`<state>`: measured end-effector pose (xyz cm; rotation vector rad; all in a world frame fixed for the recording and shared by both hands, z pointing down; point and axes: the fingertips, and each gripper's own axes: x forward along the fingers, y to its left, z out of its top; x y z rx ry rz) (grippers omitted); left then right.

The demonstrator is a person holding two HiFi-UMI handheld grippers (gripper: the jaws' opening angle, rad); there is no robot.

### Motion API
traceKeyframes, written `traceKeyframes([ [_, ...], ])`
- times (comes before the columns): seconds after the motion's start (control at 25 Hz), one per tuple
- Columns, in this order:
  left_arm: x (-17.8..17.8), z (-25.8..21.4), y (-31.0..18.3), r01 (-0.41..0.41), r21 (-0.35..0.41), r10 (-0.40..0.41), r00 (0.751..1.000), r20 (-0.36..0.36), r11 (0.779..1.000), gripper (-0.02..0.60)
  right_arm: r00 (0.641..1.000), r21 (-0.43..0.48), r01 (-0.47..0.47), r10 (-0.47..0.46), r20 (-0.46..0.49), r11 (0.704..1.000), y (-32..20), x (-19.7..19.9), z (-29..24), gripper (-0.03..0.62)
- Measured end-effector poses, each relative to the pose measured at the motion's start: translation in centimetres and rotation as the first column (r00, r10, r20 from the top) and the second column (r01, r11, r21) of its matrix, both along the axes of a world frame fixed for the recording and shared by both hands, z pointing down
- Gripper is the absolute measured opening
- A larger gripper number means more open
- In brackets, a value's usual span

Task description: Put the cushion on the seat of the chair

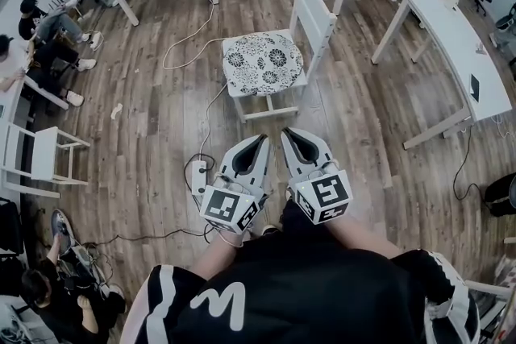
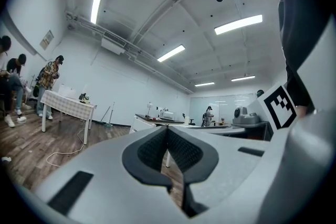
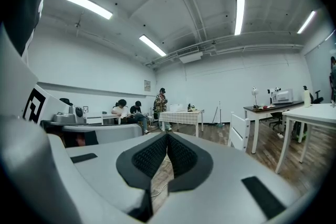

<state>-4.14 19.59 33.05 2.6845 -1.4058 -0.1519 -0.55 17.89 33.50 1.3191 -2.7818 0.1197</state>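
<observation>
White power strip (image 1: 198, 176) on wood floor (image 1: 153, 125) just left of left claw (image 1: 261, 140), long white counter (image 1: 455, 44) well right of right claw (image 1: 287, 134), black-and-white floral cushion (image 1: 262, 63) on white wooden chair (image 1: 316, 12) seat, straight ahead, well apart, both claws closed, empty

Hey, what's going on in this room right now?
A person stands holding a gripper tool in each hand. The left claw and the right claw are both shut and empty, side by side, aimed toward a white wooden chair. A black-and-white floral cushion already lies on its seat, apart from both claws, so the job looks done.
</observation>
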Motion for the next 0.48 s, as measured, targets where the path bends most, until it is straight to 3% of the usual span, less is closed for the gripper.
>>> traceKeyframes([
  [0.48, -0.8, 0.6, 6.1, -0.051, -0.004, 0.051, 0.999, -0.015, 0.999, 0.003, 1.0, 0.025, -0.028, 0.028, -0.01, 0.999, 6.9, -1.3, 0.4, 0.02],
])
